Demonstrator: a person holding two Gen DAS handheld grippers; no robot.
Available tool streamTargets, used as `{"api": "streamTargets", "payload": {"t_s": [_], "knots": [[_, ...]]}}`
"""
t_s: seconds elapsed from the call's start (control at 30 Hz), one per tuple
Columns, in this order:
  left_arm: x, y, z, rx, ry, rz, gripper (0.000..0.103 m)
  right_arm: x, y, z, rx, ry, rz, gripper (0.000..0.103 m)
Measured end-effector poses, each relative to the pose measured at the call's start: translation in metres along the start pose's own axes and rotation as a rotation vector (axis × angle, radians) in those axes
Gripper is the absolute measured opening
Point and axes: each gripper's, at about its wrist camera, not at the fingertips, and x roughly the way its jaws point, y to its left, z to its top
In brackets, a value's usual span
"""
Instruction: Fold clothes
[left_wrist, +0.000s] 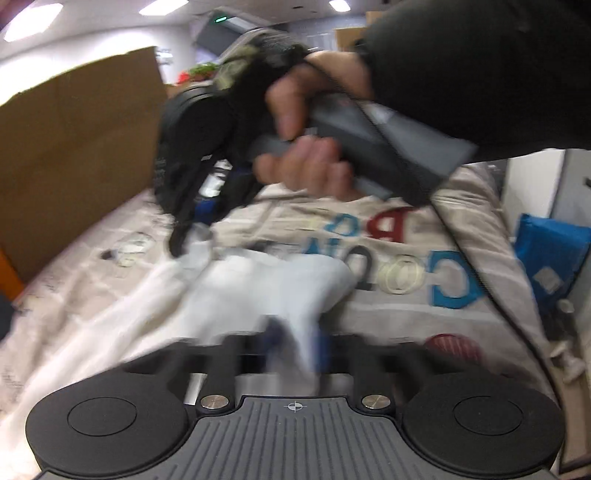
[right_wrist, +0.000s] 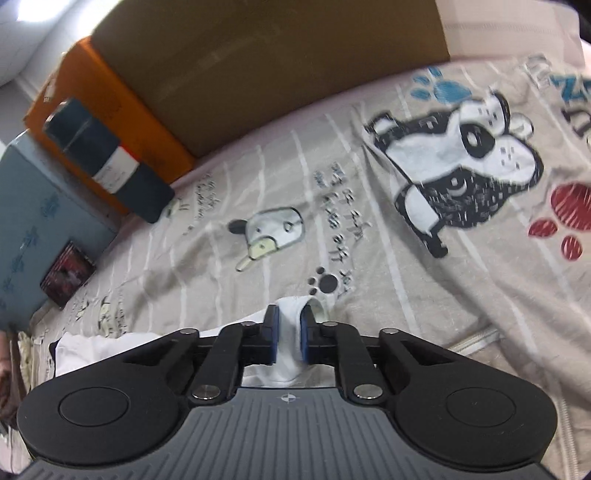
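Note:
A white garment (left_wrist: 258, 291) lies bunched on a beige printed bedsheet (left_wrist: 424, 258). My left gripper (left_wrist: 295, 347) is shut on a fold of the white garment, blurred by motion. In the left wrist view my right gripper (left_wrist: 192, 236), held by a hand, pinches another part of the same cloth farther back. In the right wrist view my right gripper (right_wrist: 289, 332) is shut on a strip of the white garment (right_wrist: 290, 354), with more of the cloth trailing to the left below it. The bedsheet (right_wrist: 369, 258) shows cartoon dogs and paw prints.
A large brown cardboard box (right_wrist: 258, 62) stands along the bed's far edge, also in the left wrist view (left_wrist: 74, 155). An orange box (right_wrist: 110, 110), a dark folded item (right_wrist: 107, 158) and a blue box (right_wrist: 44, 229) sit at the left. A blue bag (left_wrist: 550, 266) is at the right.

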Motion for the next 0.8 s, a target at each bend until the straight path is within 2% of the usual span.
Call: {"api": "streamTargets", "payload": {"t_s": [0.2, 0.43, 0.63, 0.8], "knots": [[-0.053, 0.020, 0.006, -0.118, -0.117, 0.086, 0.005, -0.028, 0.038, 0.010, -0.051, -0.075, 0.014, 0.008], [-0.125, 0.039, -0.010, -0.291, -0.226, 0.206, 0.004, -0.056, 0.126, 0.032, -0.152, -0.130, 0.084, 0.006], [-0.190, 0.052, -0.029, -0.442, -0.301, 0.362, 0.004, -0.050, 0.214, 0.033, -0.239, -0.123, 0.197, 0.006], [-0.242, 0.069, -0.056, -0.568, -0.320, 0.511, 0.004, -0.020, 0.284, 0.024, -0.284, -0.073, 0.272, 0.005]]}}
